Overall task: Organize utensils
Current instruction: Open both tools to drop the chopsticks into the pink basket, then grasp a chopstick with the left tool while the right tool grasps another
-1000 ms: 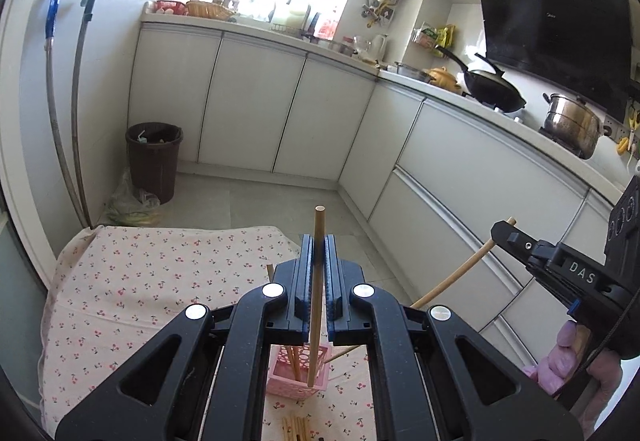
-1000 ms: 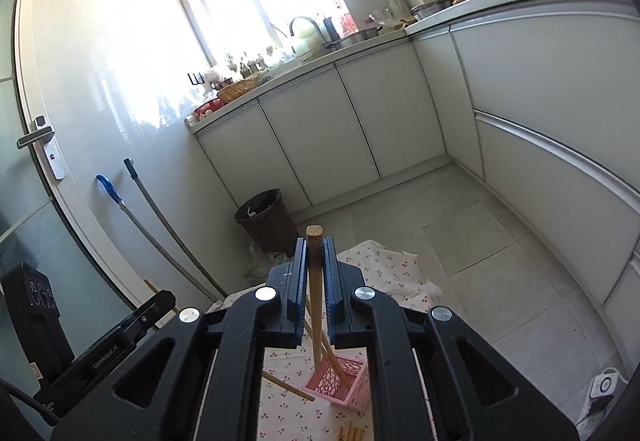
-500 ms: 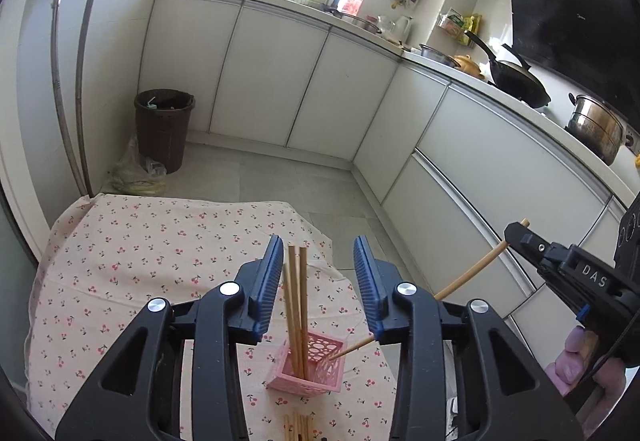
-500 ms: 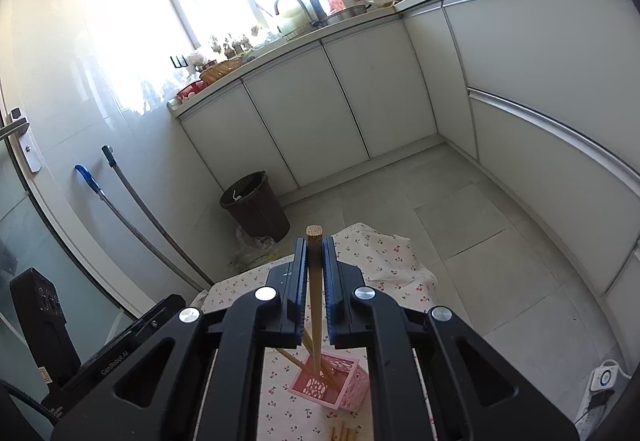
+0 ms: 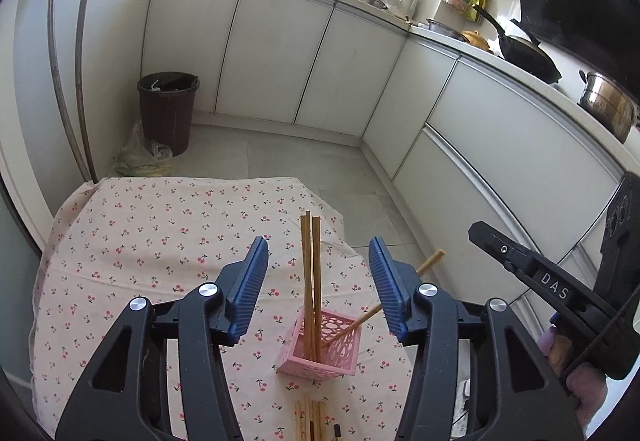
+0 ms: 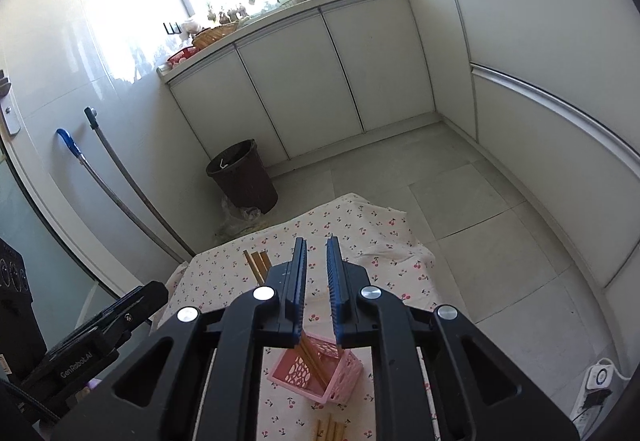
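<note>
A pink lattice basket (image 5: 320,349) stands on the cherry-print cloth and holds three wooden chopsticks (image 5: 311,273), two upright and one leaning right. My left gripper (image 5: 318,265) is open and empty above the basket. My right gripper (image 6: 316,261) is open with a narrow gap and empty, above the same basket (image 6: 316,373); the chopsticks (image 6: 256,263) lean left behind it. The right gripper's body also shows at the right of the left wrist view (image 5: 540,281). More loose chopsticks (image 5: 310,421) lie on the cloth near the bottom edge.
The cloth-covered table (image 5: 140,233) has edges at the far side and right. Beyond it are the tiled floor, a brown waste bin (image 5: 168,109), two mop handles (image 5: 68,81) against the wall, and white cabinets (image 5: 280,61) with pans on the counter.
Both grippers let go of their chopsticks, the left first and then the right. The chopsticks now stand in the pink basket, and both grippers are open above it.
</note>
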`<state>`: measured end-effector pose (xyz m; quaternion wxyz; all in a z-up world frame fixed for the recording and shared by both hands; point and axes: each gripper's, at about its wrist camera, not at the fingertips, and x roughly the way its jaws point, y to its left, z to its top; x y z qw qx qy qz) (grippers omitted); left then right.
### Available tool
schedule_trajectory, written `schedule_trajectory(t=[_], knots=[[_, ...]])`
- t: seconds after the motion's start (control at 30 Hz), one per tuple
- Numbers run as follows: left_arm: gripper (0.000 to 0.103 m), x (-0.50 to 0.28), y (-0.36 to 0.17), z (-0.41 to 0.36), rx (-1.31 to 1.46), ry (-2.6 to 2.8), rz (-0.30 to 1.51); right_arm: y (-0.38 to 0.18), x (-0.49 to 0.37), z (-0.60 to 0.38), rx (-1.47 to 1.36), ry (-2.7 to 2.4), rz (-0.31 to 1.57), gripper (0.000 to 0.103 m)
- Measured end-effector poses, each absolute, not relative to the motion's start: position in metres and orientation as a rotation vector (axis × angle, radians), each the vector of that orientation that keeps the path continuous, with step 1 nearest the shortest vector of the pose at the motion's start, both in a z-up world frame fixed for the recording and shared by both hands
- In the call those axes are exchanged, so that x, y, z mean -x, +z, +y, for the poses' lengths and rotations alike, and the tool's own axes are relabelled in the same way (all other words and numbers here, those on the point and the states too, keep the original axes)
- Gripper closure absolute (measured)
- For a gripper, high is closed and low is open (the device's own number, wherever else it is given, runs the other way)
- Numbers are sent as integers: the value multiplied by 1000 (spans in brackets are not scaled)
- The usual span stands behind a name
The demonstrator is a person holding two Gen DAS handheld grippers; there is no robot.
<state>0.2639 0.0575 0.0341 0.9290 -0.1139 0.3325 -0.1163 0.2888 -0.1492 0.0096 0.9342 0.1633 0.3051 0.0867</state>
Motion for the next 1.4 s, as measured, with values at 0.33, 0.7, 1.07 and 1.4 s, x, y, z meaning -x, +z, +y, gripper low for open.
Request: schedule_trajectory(t=[0.33, 0.7, 1.07, 1.4], knots=[[35, -255, 29, 48, 159, -195, 674, -8, -276, -140, -260, 169, 681, 81], [15, -245, -3, 48, 74, -84, 769, -47, -251, -143, -183, 89, 762, 41], [7, -243, -77, 65, 128, -48, 1083, -86, -223, -159, -131, 5, 868, 13], [7, -245, -161, 65, 191, -83, 1391, -123, -206, -170, -276, 87, 1063, 13]])
